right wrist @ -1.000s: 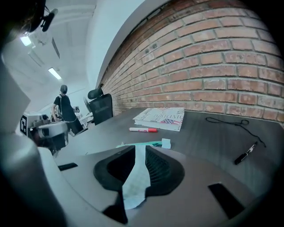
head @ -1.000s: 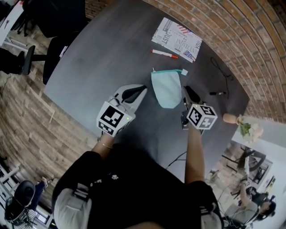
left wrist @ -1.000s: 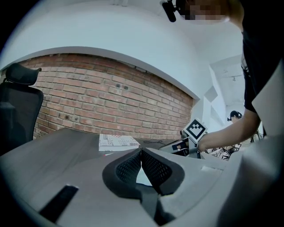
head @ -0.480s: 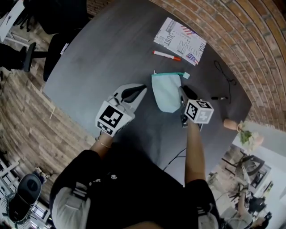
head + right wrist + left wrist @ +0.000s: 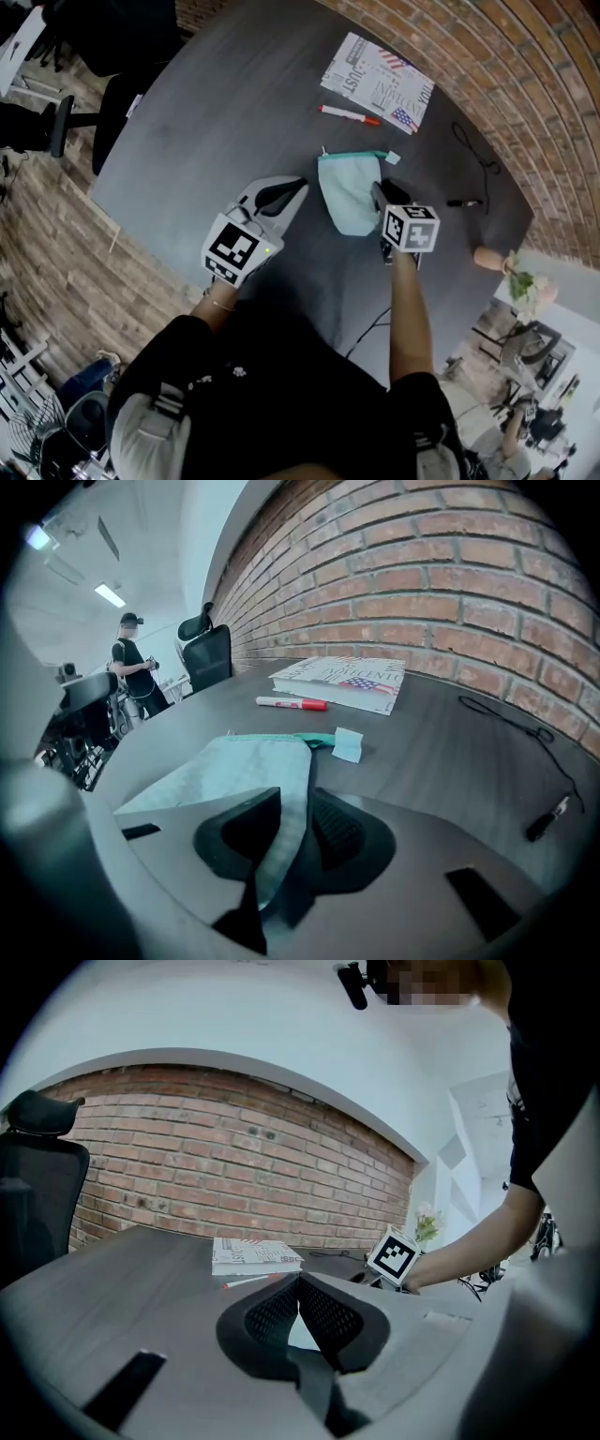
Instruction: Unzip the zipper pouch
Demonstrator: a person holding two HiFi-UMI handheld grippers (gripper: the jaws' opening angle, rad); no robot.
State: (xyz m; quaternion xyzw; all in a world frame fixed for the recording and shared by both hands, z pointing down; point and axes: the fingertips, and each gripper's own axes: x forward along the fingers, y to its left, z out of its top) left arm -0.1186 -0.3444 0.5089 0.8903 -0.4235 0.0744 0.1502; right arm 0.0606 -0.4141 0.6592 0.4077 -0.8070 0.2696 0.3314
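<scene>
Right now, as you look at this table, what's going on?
A person holds a gripper in each hand over a dark table. The right gripper has one edge of a teal zipper pouch between its jaws, which are opening rather than pinching it. The left gripper hovers shut and empty beside the pouch, which lies on the table.

The zipper pouch lies at frame centre on the table. A marker lies just above it and a booklet beyond that. The left gripper sits left of the pouch. The right gripper, fingers opening, has the pouch's right edge between them. Possibly a pen lies farther right.
</scene>
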